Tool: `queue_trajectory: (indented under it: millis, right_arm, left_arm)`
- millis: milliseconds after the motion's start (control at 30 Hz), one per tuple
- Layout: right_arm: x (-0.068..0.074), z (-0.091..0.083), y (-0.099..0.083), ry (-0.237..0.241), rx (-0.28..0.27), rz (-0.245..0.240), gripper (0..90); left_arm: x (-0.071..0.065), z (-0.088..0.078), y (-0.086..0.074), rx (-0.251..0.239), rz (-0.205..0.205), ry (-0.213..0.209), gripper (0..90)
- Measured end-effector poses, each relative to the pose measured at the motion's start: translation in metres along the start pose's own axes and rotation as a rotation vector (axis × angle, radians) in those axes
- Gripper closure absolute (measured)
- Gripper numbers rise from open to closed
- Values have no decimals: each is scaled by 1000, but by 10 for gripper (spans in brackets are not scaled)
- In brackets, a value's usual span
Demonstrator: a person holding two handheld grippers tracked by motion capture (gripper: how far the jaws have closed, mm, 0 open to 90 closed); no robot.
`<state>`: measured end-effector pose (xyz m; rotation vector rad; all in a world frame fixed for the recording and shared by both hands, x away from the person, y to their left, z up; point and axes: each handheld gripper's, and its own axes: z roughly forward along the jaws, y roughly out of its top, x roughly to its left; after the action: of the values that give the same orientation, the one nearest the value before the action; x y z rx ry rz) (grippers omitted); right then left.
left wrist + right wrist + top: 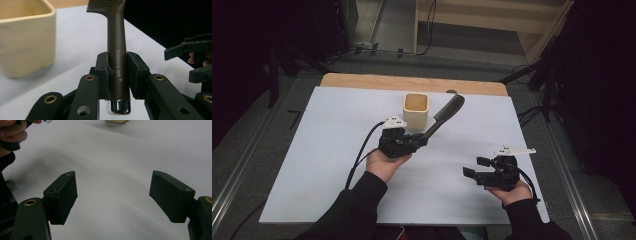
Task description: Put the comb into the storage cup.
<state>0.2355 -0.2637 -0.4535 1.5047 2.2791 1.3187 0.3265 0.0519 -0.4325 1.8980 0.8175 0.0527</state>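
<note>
Sleeves in black cloth reach in from the near edge of the white table (pixel 327 165). Nearest, the right gripper (pixel 475 168) hovers low at the table's right side, its jaws spread wide and empty over bare white surface. Farther in, the left gripper (pixel 422 140) is clamped on the smooth dark handle of a comb (pixel 446 114), lettered "Creative Art", with a shiny metal end cap; the comb slants up and away, its teeth outward. Just beside it stands a cream square cup (pixel 416 111) with rounded corners, its inside looking tan; contents cannot be told.
</note>
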Motion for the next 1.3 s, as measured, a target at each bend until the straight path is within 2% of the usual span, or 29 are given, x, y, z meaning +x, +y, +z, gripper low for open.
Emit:
queue_trajectory:
  millis: [67, 167, 333, 600, 733, 867, 933, 1167, 1300]
  right_arm:
    - [2, 0, 2, -31, -1, 22, 204]
    - [3, -1, 6, -37, -11, 52, 204]
    - [4, -3, 14, -29, -43, 93, 205]
    - [7, 1, 28, -41, -55, 113, 205]
    - [7, 0, 37, -28, -86, 141, 212]
    - [8, 0, 42, -17, -108, 148, 213]
    - [10, 1, 47, -22, -137, 133, 213]
    - [11, 2, 54, -29, -166, 146, 213]
    - [11, 3, 59, -45, -174, 150, 213]
  left_arm:
    - [-2, 4, -1, -1, 4, 4, 731]
    - [-3, 10, -3, -13, 4, 10, 731]
    - [-5, 17, -7, -26, 1, 16, 731]
    - [-8, 26, -11, -49, 0, 27, 731]
    - [-9, 28, -12, -54, 3, 31, 731]
    - [-12, 33, -14, -66, 1, 33, 731]
    - [-14, 36, -17, -78, 5, 40, 731]
    - [-22, 43, -21, -133, 25, 57, 731]
    - [-25, 49, -24, -155, 19, 54, 731]
